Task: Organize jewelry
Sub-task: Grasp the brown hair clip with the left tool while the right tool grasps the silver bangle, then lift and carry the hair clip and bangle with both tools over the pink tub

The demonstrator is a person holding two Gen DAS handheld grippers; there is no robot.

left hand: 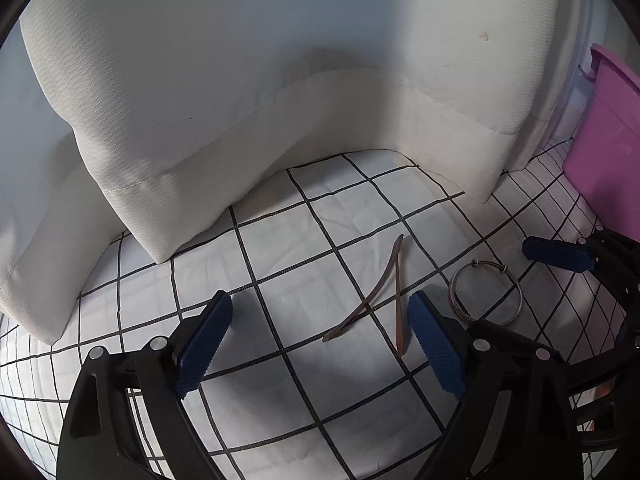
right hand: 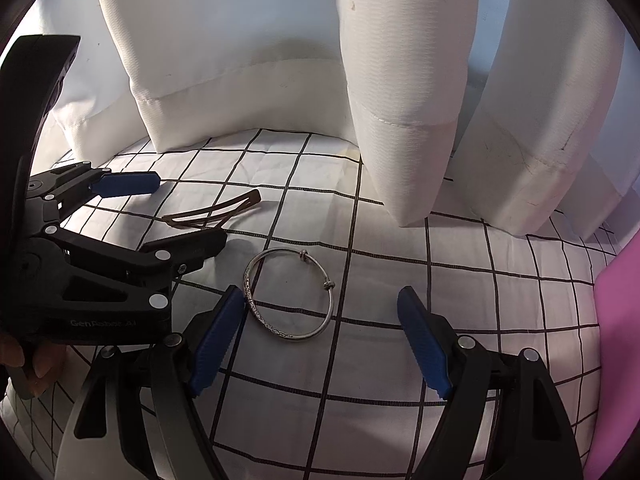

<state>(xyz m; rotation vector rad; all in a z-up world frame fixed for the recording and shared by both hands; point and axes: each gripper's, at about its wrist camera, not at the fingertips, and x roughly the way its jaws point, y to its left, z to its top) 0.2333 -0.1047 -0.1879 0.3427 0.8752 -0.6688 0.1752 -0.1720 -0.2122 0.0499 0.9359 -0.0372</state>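
Note:
A silver bangle (right hand: 290, 296) lies flat on the checked cloth (right hand: 400, 280); it also shows in the left wrist view (left hand: 486, 294). A thin bronze hair clip (left hand: 380, 292) lies left of it, and shows in the right wrist view (right hand: 216, 214). My left gripper (left hand: 320, 344) is open and empty, low over the cloth, with the clip between its blue pads (left hand: 204, 344). My right gripper (right hand: 324, 344) is open and empty, with the bangle just ahead of its left pad (right hand: 218, 344).
White curtain folds (left hand: 240, 100) hang down onto the cloth at the back. A pink plastic box (left hand: 604, 148) stands at the right, also at the right edge of the right wrist view (right hand: 616, 340). The two grippers are close side by side.

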